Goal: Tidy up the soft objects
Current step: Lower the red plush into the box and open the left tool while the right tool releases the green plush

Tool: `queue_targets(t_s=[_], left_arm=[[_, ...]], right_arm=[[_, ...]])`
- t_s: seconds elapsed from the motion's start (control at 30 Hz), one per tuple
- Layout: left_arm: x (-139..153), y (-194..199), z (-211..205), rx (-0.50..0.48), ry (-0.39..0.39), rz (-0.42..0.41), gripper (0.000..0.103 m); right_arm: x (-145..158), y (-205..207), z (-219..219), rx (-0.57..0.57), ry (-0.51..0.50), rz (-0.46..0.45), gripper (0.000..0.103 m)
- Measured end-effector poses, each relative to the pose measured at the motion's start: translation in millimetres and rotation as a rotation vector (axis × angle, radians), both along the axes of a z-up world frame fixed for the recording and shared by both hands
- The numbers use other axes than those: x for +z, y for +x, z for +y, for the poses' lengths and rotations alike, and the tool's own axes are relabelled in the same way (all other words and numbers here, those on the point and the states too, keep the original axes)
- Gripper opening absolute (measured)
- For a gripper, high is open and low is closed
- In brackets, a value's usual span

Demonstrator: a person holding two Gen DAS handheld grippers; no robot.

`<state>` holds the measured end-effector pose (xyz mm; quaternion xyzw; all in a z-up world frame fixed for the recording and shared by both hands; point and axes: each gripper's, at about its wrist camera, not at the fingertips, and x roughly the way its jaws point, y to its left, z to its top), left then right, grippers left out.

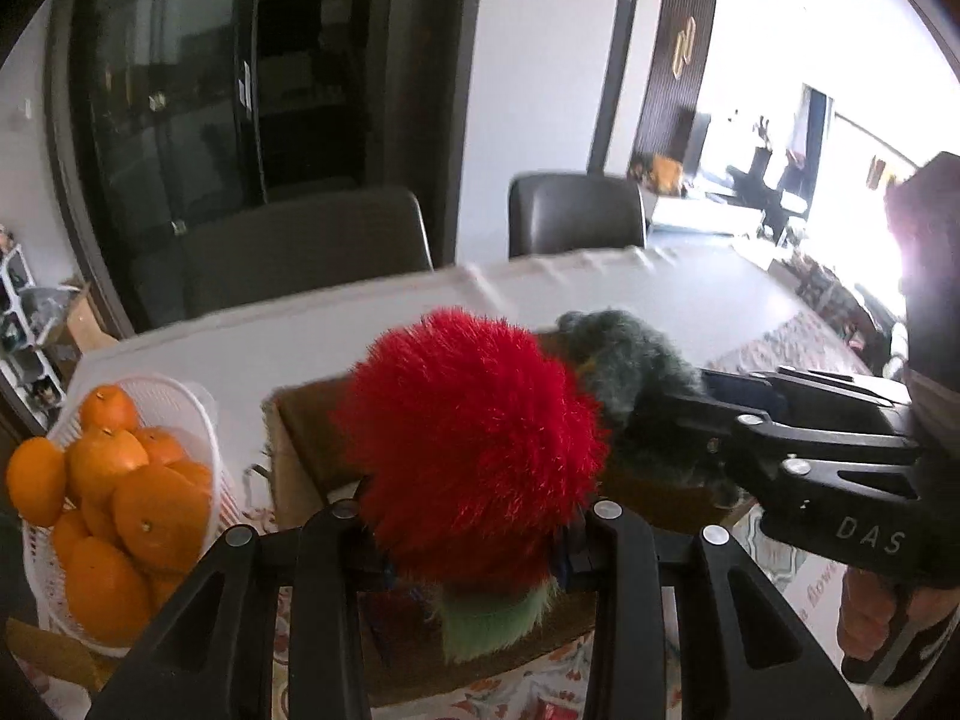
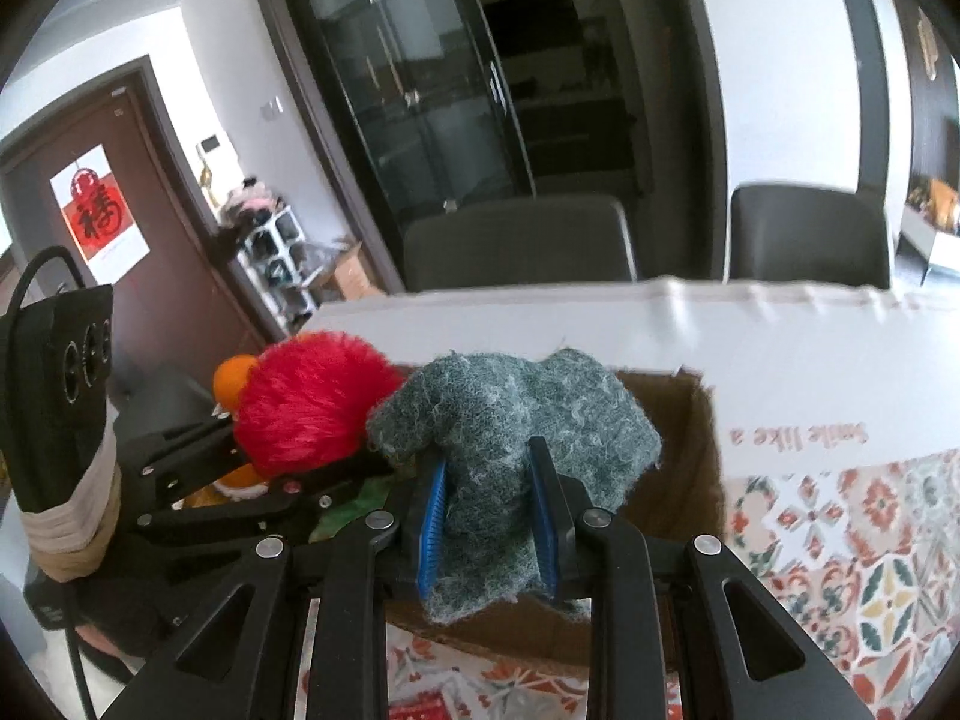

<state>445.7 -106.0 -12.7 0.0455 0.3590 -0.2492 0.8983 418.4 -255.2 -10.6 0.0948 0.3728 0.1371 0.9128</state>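
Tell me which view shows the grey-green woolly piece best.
The right wrist view: the grey-green woolly piece fills the centre, clamped between the right gripper. The left wrist view shows only part of it behind the red fluffy toy.

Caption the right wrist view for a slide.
Right gripper clamps a grey-green plush over a cardboard box; left gripper holds a red plush beside it.

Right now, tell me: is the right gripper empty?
No, the right gripper is clamped on a grey-green fuzzy toy between its blue pads.

Two dark chairs (image 1: pixel 312 246) face a glass-doored cabinet (image 2: pixel 420 72).
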Motion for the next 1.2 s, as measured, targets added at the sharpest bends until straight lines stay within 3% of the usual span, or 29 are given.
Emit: queue_targets(t_s=[0.23, 0.3, 0.43, 0.5, 0.7, 1.2], left_arm=[[-26, 10, -9, -0.053, 0.057, 0.118, 0.039], [-31, 13, -10, -0.057, 0.073, 0.142, 0.049], [-36, 18, -11, -0.057, 0.099, 0.164, 0.057], [-35, 18, -12, -0.055, 0.115, 0.155, 0.068], [-34, 19, -7, -0.034, 0.134, 0.148, 0.072], [-9, -9, -2, -0.015, 0.103, 0.125, 0.079]], right_arm=[[-36, 20, 0, 0.021, -0.006, 0.143, 0.026], [-41, 23, 0, 0.020, -0.017, 0.163, 0.030], [-45, 26, 0, 0.013, -0.034, 0.178, 0.034], [-46, 28, -1, -0.007, -0.050, 0.186, 0.039], [-44, 26, -2, 0.009, -0.027, 0.169, 0.057], [3, -21, -4, -0.099, -0.082, 0.039, 0.062]])
